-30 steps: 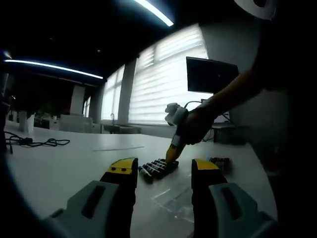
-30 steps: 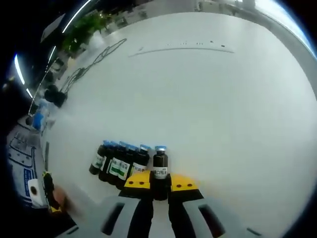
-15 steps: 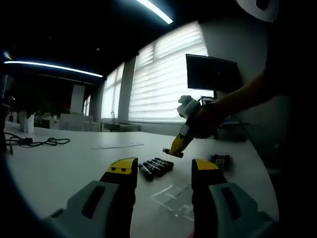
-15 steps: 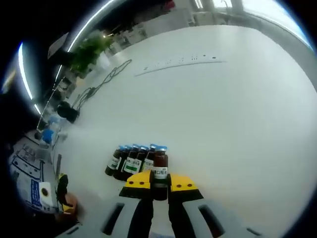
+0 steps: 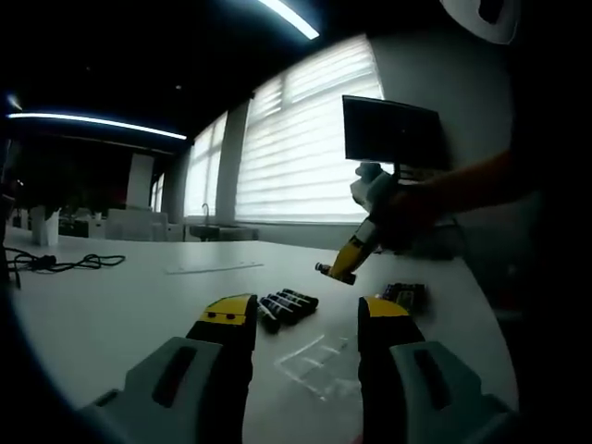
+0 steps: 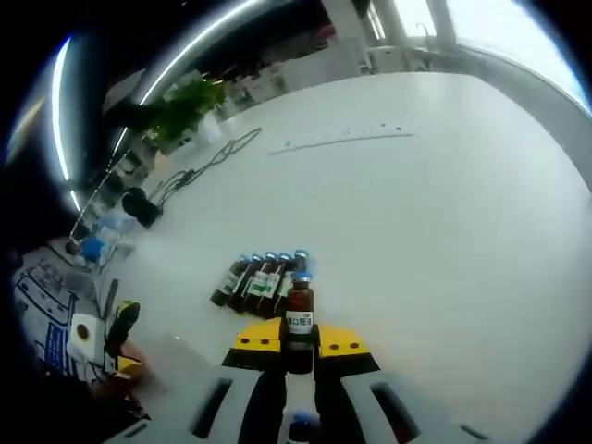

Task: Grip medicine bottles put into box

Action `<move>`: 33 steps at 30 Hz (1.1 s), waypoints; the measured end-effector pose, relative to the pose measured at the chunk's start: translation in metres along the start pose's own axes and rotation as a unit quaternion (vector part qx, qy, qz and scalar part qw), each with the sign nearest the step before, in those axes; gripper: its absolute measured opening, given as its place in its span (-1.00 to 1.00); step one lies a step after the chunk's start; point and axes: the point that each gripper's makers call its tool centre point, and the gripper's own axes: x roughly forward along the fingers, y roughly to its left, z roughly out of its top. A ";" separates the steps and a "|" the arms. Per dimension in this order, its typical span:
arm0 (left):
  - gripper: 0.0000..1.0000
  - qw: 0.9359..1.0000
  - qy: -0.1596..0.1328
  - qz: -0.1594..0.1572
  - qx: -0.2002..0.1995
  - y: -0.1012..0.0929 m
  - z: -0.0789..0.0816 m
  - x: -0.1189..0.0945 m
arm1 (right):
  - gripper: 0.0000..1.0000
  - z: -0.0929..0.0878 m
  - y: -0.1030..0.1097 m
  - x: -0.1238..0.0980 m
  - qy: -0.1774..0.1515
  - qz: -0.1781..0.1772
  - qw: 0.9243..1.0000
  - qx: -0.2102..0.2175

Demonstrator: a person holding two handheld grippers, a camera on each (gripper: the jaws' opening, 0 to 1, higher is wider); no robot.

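Right claw (image 6: 299, 343) pinching one medicine bottle (image 6: 298, 311), lifted above the row of bottles (image 6: 263, 278) lying mid-desk (image 6: 444, 185). Left claw (image 5: 302, 314) hovering open. Risking a slip if squeezing slackens before reaching the clear box (image 5: 314, 361).

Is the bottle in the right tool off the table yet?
Yes, lifted: the right tool holds the bottle above the row of bottles on the table.

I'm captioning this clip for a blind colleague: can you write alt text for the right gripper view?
The right tool, yellow-tipped, is shut on a small brown glass medicine bottle with a blue cap, held above a white table. Beyond it, a row of matching brown bottles lies on the table, and a black cable trails farther off.
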 end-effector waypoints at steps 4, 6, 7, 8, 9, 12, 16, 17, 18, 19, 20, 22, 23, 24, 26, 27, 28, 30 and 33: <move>-0.27 1.000 0.003 -0.012 0.003 -0.005 -0.001 0.000 | -0.86 -0.005 0.003 -0.005 0.000 0.000 1.000 -0.006; -0.28 1.000 0.006 -0.030 0.000 -0.012 -0.003 0.000 | -0.86 -0.010 0.006 -0.007 0.002 0.000 1.000 -0.010; -0.28 0.999 0.008 -0.032 0.001 -0.014 -0.003 0.000 | -0.86 -0.013 0.007 -0.008 0.002 0.000 1.000 -0.011; -0.28 0.999 0.011 -0.037 0.003 -0.015 -0.004 0.000 | -0.86 -0.017 0.007 -0.009 0.002 -0.002 1.000 -0.011; -0.28 0.999 0.013 -0.044 0.003 -0.018 -0.005 0.000 | -0.86 -0.019 0.007 -0.010 0.002 -0.003 1.000 -0.011; -0.26 0.998 0.017 -0.057 0.004 -0.023 -0.007 0.000 | -0.86 -0.025 0.011 -0.013 0.003 0.000 1.000 -0.009; -0.25 0.998 0.019 -0.066 0.006 -0.026 -0.008 0.000 | -0.86 -0.030 0.021 -0.017 0.005 0.012 1.000 -0.010; -0.24 0.998 0.019 -0.067 0.007 -0.026 -0.008 -0.001 | -0.86 -0.032 0.023 -0.018 0.006 0.014 1.000 -0.011; -0.24 0.997 0.020 -0.067 0.009 -0.027 -0.008 -0.001 | -0.86 -0.032 0.025 -0.020 0.006 0.016 1.000 -0.012; -0.24 0.997 0.020 -0.068 0.009 -0.027 -0.008 -0.001 | -0.86 -0.032 0.028 -0.022 0.005 0.019 1.000 -0.012; -0.24 0.997 0.017 -0.070 0.009 -0.028 -0.007 -0.002 | -0.86 -0.033 0.029 -0.023 0.005 0.022 1.000 -0.011; -0.24 0.997 0.014 -0.074 0.004 -0.028 -0.006 -0.003 | -0.86 -0.036 0.031 -0.025 0.007 0.024 1.000 -0.011; -0.24 0.997 0.012 -0.074 0.002 -0.027 -0.006 -0.003 | -0.86 -0.038 0.031 -0.026 0.009 0.025 1.000 -0.011; -0.25 0.997 0.011 -0.075 0.000 -0.027 -0.005 -0.003 | -0.86 -0.040 0.032 -0.027 0.011 0.026 1.000 -0.010; -0.25 0.997 0.011 -0.081 -0.006 -0.029 -0.005 -0.004 | -0.86 -0.048 0.034 -0.029 0.016 0.026 0.999 -0.011; -0.26 0.996 0.013 -0.085 -0.007 -0.031 -0.006 -0.004 | -0.86 -0.052 0.034 -0.029 0.020 0.025 0.999 -0.012; -0.26 0.996 0.014 -0.089 -0.006 -0.033 -0.006 -0.004 | -0.86 -0.055 0.034 -0.030 0.022 0.024 0.999 -0.013; -0.26 0.995 0.020 -0.097 -0.004 -0.035 -0.008 -0.004 | -0.86 -0.061 0.033 -0.031 0.026 0.022 0.999 -0.011; -0.25 0.995 0.024 -0.100 -0.001 -0.036 -0.010 -0.004 | -0.86 -0.068 0.031 -0.034 0.026 0.019 0.999 -0.004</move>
